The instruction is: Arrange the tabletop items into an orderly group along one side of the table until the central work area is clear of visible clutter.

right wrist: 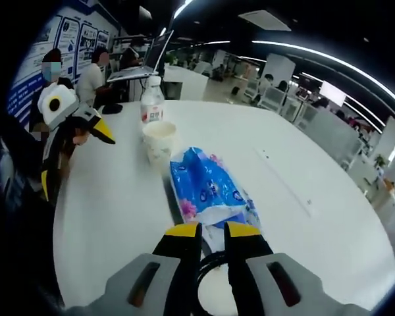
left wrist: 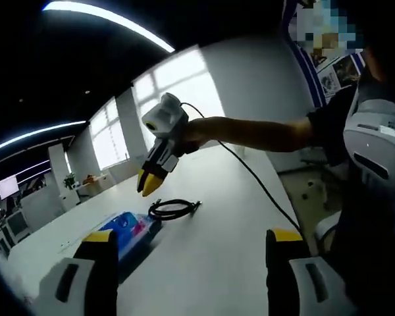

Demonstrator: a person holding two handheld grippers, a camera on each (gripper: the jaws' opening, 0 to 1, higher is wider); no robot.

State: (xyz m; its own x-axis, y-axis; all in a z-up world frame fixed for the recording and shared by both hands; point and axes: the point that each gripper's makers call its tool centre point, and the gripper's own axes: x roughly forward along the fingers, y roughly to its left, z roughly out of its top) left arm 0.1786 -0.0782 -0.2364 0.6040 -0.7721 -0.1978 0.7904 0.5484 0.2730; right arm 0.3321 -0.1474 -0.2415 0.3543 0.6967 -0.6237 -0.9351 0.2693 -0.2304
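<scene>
Right gripper view has the right tongs (right wrist: 212,232) nearly together above the black cable (left wrist: 173,209), likely lining up a grab. Left tongs (left wrist: 191,240) sit wide apart near the blue tissue pack (right wrist: 210,191) on the bench (right wrist: 112,197).

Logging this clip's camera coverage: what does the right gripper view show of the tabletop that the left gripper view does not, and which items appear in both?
The right gripper view adds a paper cup, a bottle behind it, an open laptop and seated people at the far end.

The left gripper view adds bright windows and the right gripper hovering above the table.

Both show the white table, the blue tissue pack and the coiled black cable.
</scene>
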